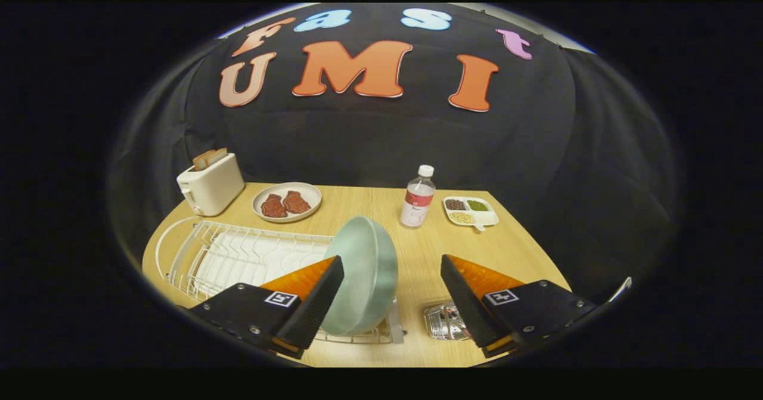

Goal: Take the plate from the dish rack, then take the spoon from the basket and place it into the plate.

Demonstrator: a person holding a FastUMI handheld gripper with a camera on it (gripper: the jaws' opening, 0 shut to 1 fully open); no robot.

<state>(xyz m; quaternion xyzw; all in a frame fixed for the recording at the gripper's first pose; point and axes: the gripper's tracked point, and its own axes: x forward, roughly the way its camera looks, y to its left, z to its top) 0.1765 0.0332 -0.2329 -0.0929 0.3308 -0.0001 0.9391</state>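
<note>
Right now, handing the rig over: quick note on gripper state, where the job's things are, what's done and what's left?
Gripper: open, holding nothing, fingers spread wide.
Plate: pale green, standing on edge in the white dish rack, just ahead of the left finger, partly inside the gap, not gripped.
Basket: wire, shiny, low beside the right finger, partly hidden; cannot make out the spoon in it.
Done: nothing yet; plate not lifted.
Left: close on the plate, lift it out, set it on the wooden table; then pick the spoon from the basket and put it into the plate.
</note>
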